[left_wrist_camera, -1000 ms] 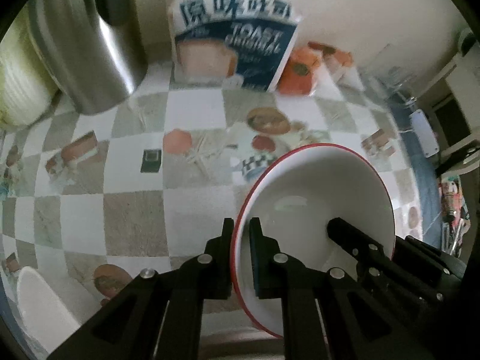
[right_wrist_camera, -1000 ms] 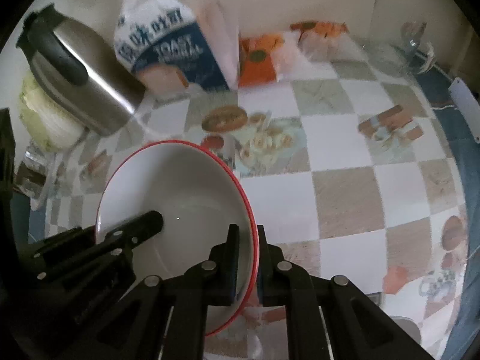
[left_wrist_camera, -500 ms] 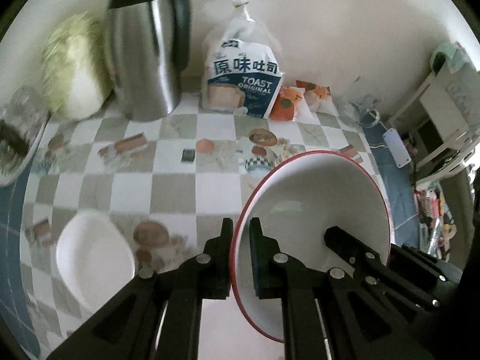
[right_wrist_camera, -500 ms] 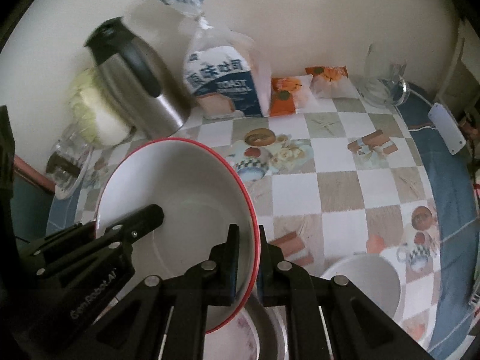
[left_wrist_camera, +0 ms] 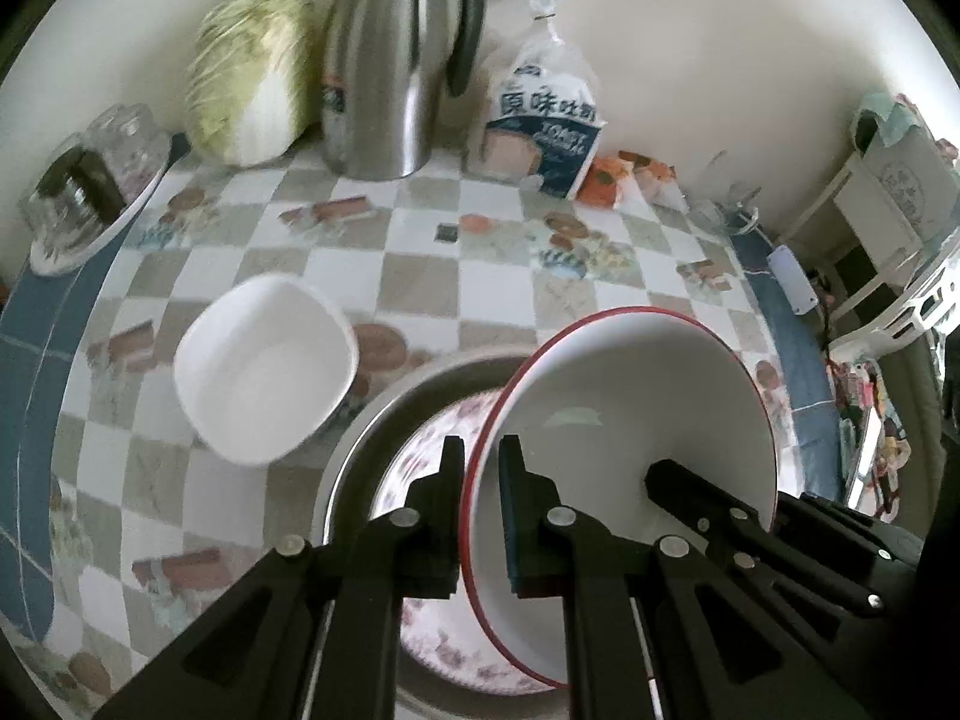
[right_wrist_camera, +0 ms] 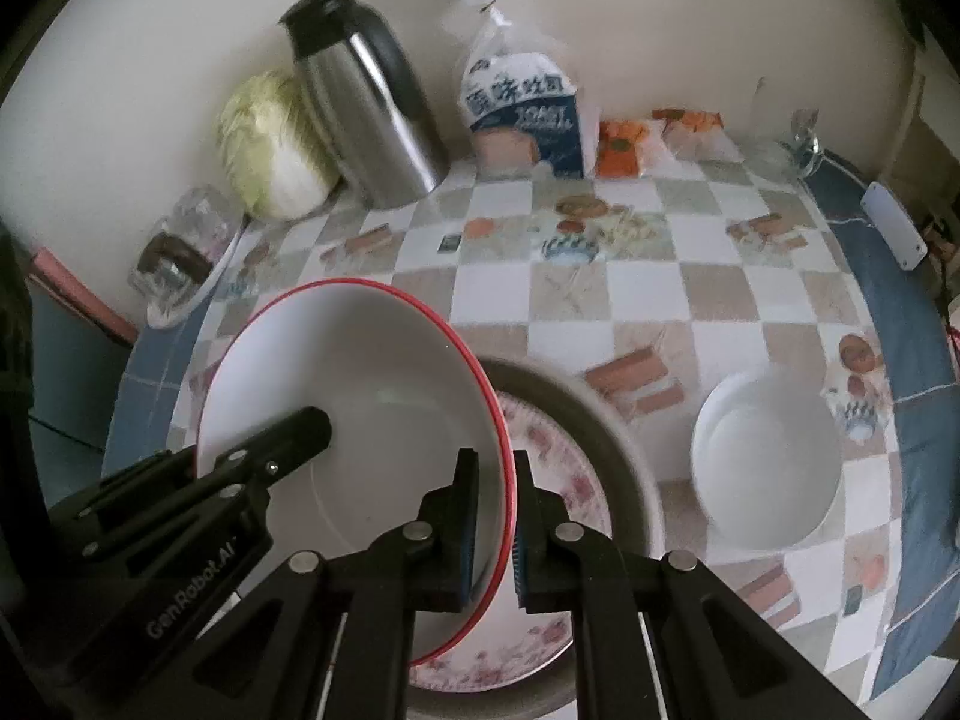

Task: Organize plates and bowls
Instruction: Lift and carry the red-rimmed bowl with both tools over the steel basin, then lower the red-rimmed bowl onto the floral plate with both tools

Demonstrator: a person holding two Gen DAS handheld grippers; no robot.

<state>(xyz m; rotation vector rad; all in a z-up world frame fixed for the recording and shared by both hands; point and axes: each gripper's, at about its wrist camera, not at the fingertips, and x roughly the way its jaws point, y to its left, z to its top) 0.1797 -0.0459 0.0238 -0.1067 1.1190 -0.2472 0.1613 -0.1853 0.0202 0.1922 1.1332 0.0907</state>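
A white bowl with a red rim point(left_wrist_camera: 630, 408) point(right_wrist_camera: 372, 396) hangs above the table, held from both sides. My left gripper point(left_wrist_camera: 480, 456) is shut on its left rim and my right gripper point(right_wrist_camera: 495, 468) is shut on its right rim. Directly beneath it lies a floral plate point(left_wrist_camera: 420, 468) point(right_wrist_camera: 558, 474) inside a wide grey metal dish point(left_wrist_camera: 372, 420) point(right_wrist_camera: 606, 414). A white squarish bowl point(left_wrist_camera: 264, 372) stands to the left of the dish. A white round bowl point(right_wrist_camera: 768, 450) stands to its right.
At the back wall stand a steel thermos jug point(left_wrist_camera: 390, 72) point(right_wrist_camera: 366, 102), a cabbage point(left_wrist_camera: 252, 78) point(right_wrist_camera: 270, 150), a toast bag point(left_wrist_camera: 540, 126) point(right_wrist_camera: 522, 114) and orange packets point(right_wrist_camera: 624, 147). Glass jars on a plate point(left_wrist_camera: 84, 192) sit far left. Checked tablecloth point(right_wrist_camera: 660, 276) covers the table.
Both grippers have pulled back and risen with the red-rimmed bowl. The view widened from the toast bag to the whole table. The grey dish, floral plate and both white bowls came into sight.
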